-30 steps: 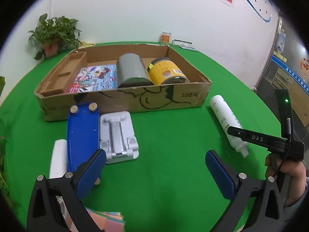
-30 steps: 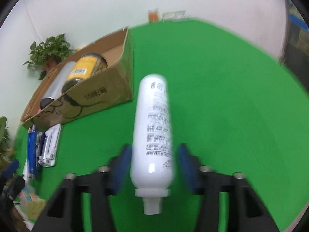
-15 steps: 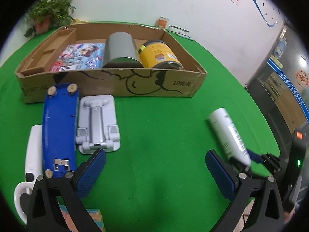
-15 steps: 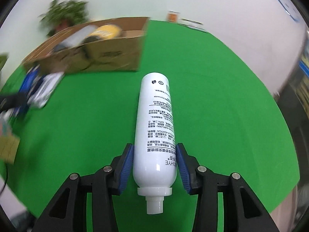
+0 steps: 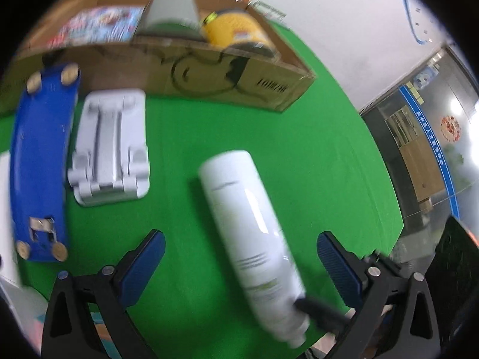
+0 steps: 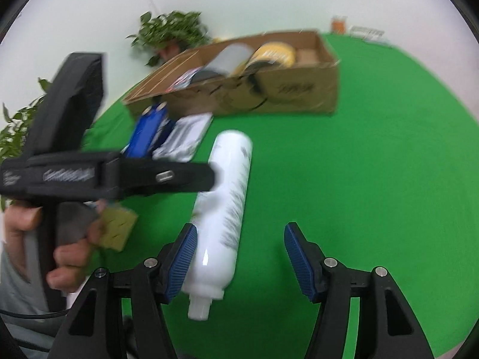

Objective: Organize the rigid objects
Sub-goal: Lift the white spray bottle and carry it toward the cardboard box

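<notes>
White plastic, the bottle (image 6: 223, 206) lies on its side on the green table (image 6: 344, 185), cap end toward the right gripper (image 6: 239, 258). That gripper's jaws have just been opening: the left pad sits against the bottle's flank near the shoulder, the right pad stands clear with bare cloth between, so the bottle is no longer pinched as it was half a second ago. Seen from the left wrist, the bottle (image 5: 254, 227) now lies between the wide-apart jaws of the left gripper (image 5: 241, 257), neither pad touching it; a second ago it lay far off at 3 o'clock.

Around it, at 10 o'clock in the left view, a white folding stand (image 5: 109, 146) and a blue board (image 5: 40, 161) lie side by side. Behind them at 12 o'clock the cardboard box (image 5: 209, 80) holds a colourful book (image 5: 98, 27), a grey can (image 5: 172, 10) and a yellow jar (image 5: 236, 28). In the right view, the person's hand (image 6: 57, 239) on the other gripper's handle blocks 9 o'clock.

Both views are motion-blurred; the bottle's print is unreadable. A black finger (image 5: 320, 308) crosses its neck in the left view.
</notes>
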{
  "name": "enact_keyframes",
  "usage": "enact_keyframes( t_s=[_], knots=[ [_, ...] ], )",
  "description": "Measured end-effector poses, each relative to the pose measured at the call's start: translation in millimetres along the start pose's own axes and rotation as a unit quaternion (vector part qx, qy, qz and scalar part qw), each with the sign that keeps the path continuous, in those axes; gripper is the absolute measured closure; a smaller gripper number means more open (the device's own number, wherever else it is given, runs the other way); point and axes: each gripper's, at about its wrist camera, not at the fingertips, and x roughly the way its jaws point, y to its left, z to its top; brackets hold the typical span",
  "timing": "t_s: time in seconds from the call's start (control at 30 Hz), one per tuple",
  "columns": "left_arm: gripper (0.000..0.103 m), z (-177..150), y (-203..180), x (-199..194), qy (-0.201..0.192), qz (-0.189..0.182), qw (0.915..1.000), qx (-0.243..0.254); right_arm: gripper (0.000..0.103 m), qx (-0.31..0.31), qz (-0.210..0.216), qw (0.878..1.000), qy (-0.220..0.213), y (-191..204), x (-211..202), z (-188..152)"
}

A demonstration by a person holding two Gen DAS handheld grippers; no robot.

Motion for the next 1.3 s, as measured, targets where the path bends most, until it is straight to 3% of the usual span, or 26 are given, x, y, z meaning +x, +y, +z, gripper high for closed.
enact_keyframes(
  t_s=[0.1,0.17,0.23,0.3,0.37,0.63,0.8,0.9,1.3],
  knots=[
    [0.016,-1.2,4.7,4.6,0.016,-0.005,0.9998,-0.008,0.044,0.006,0.034,0.999,0.014,17.3,10.9,-7.2],
    [0.032,-1.6,5.7,3.1,0.022,0.005,0.9997,-0.007,0.044,0.009,0.051,0.998,0.026,30.0,19.9,-13.3],
    [0.047,-1.5,9.3,0.5,0.023,0.016,0.9996,-0.007,0.044,0.015,0.056,0.997,0.042,40.5,32.0,-13.8],
    [0.053,-1.9,13.1,-1.9,0.026,0.019,0.9994,-0.01,0.05,0.013,0.047,0.997,0.058,48.1,43.1,-13.5],
    [0.053,-0.5,16.3,-2.8,0.027,0.012,0.9995,-0.013,0.055,0.015,0.048,0.997,0.058,52.7,48.3,-12.2],
    [0.054,3.7,18.8,-3.0,0.025,0.002,0.9996,-0.016,0.056,0.016,0.026,0.998,0.054,57.9,46.7,-10.8],
    [0.055,12.0,12.4,-9.5,-0.003,-0.02,0.9996,-0.021,0.056,0.019,0.024,0.999,0.022,51.9,33.9,-4.5],
    [0.055,25.7,-7.0,-20.3,-0.021,-0.02,0.9996,0.006,0.056,0.011,0.014,1.0,-0.001,48.2,20.6,3.1],
    [0.055,94.3,-59.1,-50.0,-0.082,-0.024,0.9947,0.056,0.056,-0.036,-0.017,0.996,-0.075,27.0,-22.7,76.6]
  ],
)
